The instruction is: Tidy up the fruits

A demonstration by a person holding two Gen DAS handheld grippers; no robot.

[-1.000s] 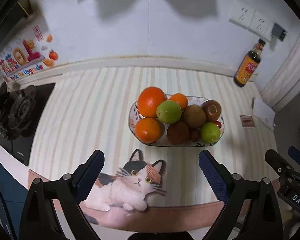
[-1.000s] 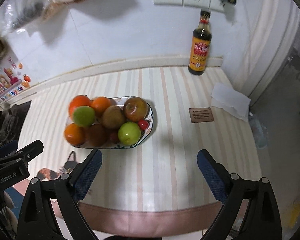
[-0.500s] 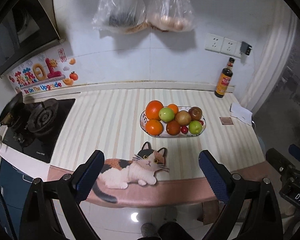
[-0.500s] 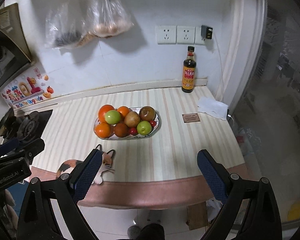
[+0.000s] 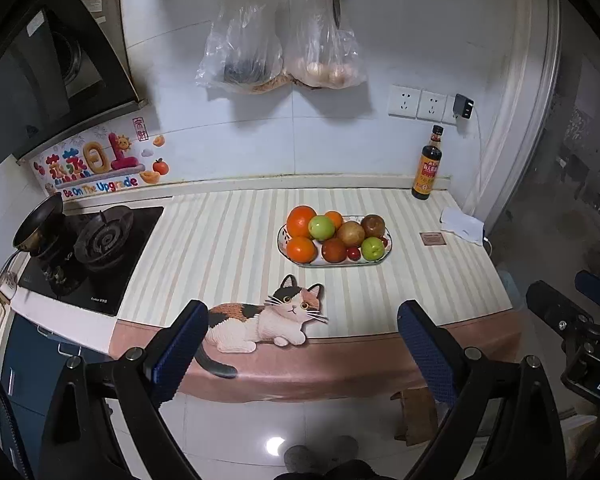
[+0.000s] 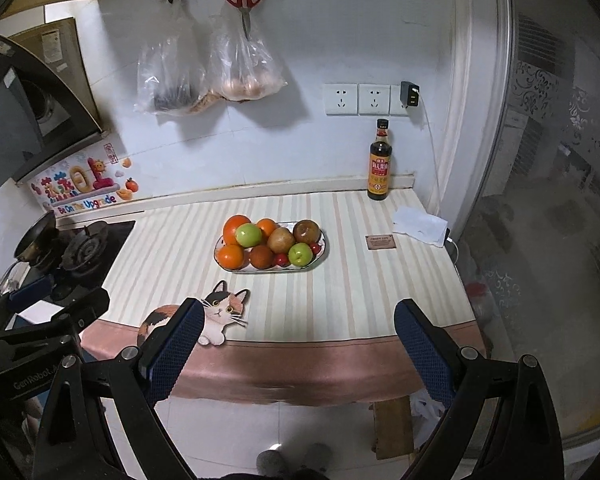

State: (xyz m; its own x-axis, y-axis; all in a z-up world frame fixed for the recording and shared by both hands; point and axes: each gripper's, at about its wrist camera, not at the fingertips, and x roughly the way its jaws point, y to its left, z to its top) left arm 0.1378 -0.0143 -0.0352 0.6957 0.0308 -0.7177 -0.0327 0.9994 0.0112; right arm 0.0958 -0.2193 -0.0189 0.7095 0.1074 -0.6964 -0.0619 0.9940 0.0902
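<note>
Spanning striped counter [image 5: 228,240], fruit plate [image 5: 384,258], tiled wall [image 5: 340,140]

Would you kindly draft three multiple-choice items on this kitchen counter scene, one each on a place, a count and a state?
1. Where does the dark glass sauce bottle stand?
A. on the stove
B. at the counter's back right corner, below the sockets
C. in the fruit dish

2. How many green fruits lie in the oval white fruit dish?
A. one
B. two
C. four

3. How are the two blue-padded grippers?
A. both open, empty
B. both shut on fruit
C. one holding the bottle

Key: 1 B, bottle stands by the wall; 2 B, two green fruits show; 3 A, left gripper and right gripper spread wide, nothing between.
</note>
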